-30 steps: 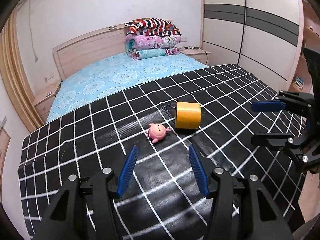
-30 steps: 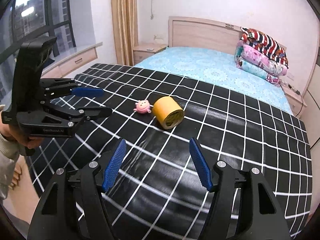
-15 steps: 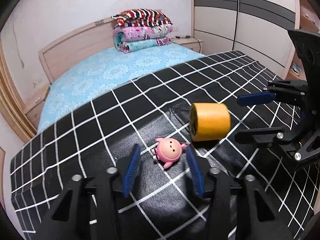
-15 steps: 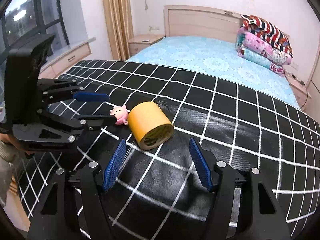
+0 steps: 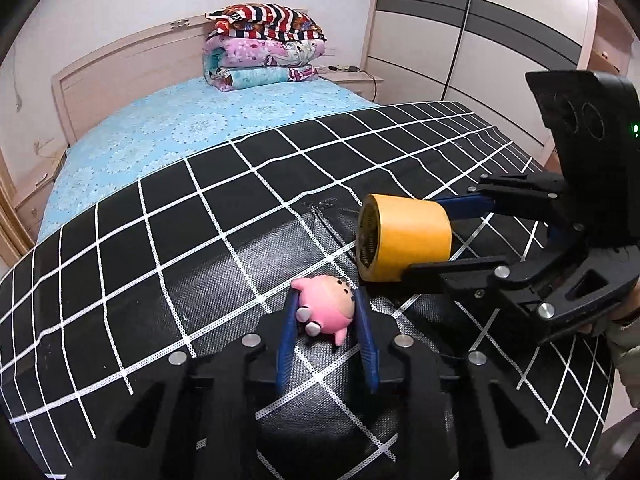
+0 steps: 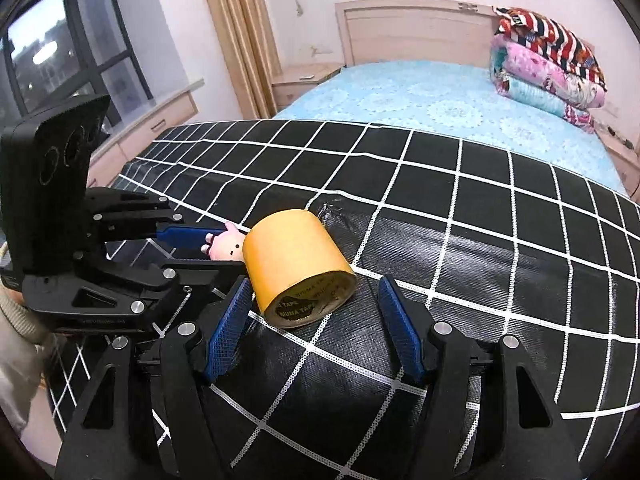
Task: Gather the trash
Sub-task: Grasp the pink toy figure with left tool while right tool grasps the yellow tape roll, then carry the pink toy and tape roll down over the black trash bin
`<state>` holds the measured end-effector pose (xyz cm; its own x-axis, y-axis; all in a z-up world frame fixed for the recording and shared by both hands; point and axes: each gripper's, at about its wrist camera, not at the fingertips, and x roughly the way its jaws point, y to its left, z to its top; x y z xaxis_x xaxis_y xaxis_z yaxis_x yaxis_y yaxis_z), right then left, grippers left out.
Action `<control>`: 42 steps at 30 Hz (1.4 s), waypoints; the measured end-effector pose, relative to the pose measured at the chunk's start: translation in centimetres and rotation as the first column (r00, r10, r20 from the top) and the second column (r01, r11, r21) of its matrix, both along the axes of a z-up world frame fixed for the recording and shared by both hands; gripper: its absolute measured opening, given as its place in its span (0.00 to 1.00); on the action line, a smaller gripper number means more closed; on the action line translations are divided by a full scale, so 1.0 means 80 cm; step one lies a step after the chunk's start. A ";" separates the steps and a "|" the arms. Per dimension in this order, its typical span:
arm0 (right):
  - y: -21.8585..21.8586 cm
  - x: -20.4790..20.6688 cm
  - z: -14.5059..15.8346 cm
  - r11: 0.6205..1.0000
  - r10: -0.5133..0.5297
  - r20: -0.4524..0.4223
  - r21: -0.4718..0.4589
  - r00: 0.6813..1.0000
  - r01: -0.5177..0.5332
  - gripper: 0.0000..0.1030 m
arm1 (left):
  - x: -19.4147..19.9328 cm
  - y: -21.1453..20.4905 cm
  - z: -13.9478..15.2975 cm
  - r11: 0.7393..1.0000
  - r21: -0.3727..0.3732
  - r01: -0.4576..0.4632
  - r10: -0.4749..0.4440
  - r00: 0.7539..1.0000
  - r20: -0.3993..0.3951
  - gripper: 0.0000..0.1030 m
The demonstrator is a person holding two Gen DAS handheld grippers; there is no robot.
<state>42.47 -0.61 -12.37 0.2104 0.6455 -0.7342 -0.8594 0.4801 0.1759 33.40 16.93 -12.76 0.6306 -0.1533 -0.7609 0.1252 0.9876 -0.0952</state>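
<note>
A small pink pig toy [image 5: 325, 309] lies on the black white-grid sheet [image 5: 168, 240] and sits between the blue pads of my left gripper [image 5: 325, 300], whose jaws have closed in against its sides. It also shows in the right wrist view [image 6: 226, 246]. A yellow roll of tape [image 5: 406, 242] lies on its side just right of the toy. My right gripper [image 6: 314, 296] is open, its fingers on either side of the tape roll [image 6: 298, 266] and apart from it.
The sheet covers the foot of a bed with a light-blue mattress cover [image 5: 192, 128]. Folded quilts [image 5: 264, 52] are stacked at the headboard. A wardrobe [image 5: 500, 40] stands on the right, and a window with drawers [image 6: 120, 120] on the left.
Both grippers moved forward. My left gripper's jaws narrowed from wide open onto the pink pig toy. My right gripper came up around the tape roll, still open.
</note>
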 end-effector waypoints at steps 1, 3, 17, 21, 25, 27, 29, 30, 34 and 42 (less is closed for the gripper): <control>0.001 0.000 0.000 1.000 0.003 -0.002 0.002 1.000 -0.003 0.56 | -0.001 0.001 0.000 1.000 -0.008 -0.006 0.006 1.000 -0.001 0.26; 0.004 0.000 -0.001 1.000 0.014 -0.018 0.009 1.000 -0.014 0.49 | -0.007 0.002 0.000 1.000 -0.010 -0.022 0.022 1.000 0.001 0.26; -0.012 -0.046 0.028 1.000 0.021 0.031 0.019 0.999 -0.021 0.49 | -0.061 -0.013 0.033 0.998 0.010 -0.060 0.059 0.998 0.037 0.26; -0.026 -0.065 0.041 0.999 0.021 0.049 0.026 0.999 -0.022 0.49 | -0.084 -0.023 0.048 0.998 0.011 -0.065 0.064 0.996 0.059 0.26; -0.041 -0.084 0.053 0.999 0.018 0.066 0.031 0.998 -0.021 0.49 | -0.109 -0.038 0.064 0.997 0.029 -0.066 0.064 0.995 0.079 0.26; -0.051 -0.094 0.059 0.999 0.017 0.074 0.035 0.997 -0.019 0.49 | -0.120 -0.044 0.071 0.997 0.028 -0.065 0.062 0.994 0.089 0.26; -0.060 -0.105 0.065 0.999 0.014 0.088 0.037 0.996 -0.018 0.49 | -0.133 -0.052 0.079 0.997 0.032 -0.066 0.063 0.993 0.099 0.26; -0.062 -0.109 0.066 0.999 0.014 0.092 0.037 0.996 -0.017 0.49 | -0.138 -0.055 0.081 0.997 0.032 -0.067 0.064 0.993 0.103 0.26; -0.077 -0.132 0.077 0.999 0.014 0.113 0.043 0.993 -0.019 0.49 | -0.162 -0.073 0.092 0.997 0.044 -0.071 0.065 0.991 0.118 0.26; -0.110 -0.171 0.096 0.998 0.013 0.151 0.063 0.988 -0.023 0.49 | -0.217 -0.103 0.115 0.996 0.051 -0.068 0.059 0.984 0.168 0.26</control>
<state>28.77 -9.45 -4.69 0.3038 0.6952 -0.6514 -0.8867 0.4565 0.0737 16.01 8.67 -3.57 0.7559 -0.0684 -0.6511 0.0712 0.9972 -0.0220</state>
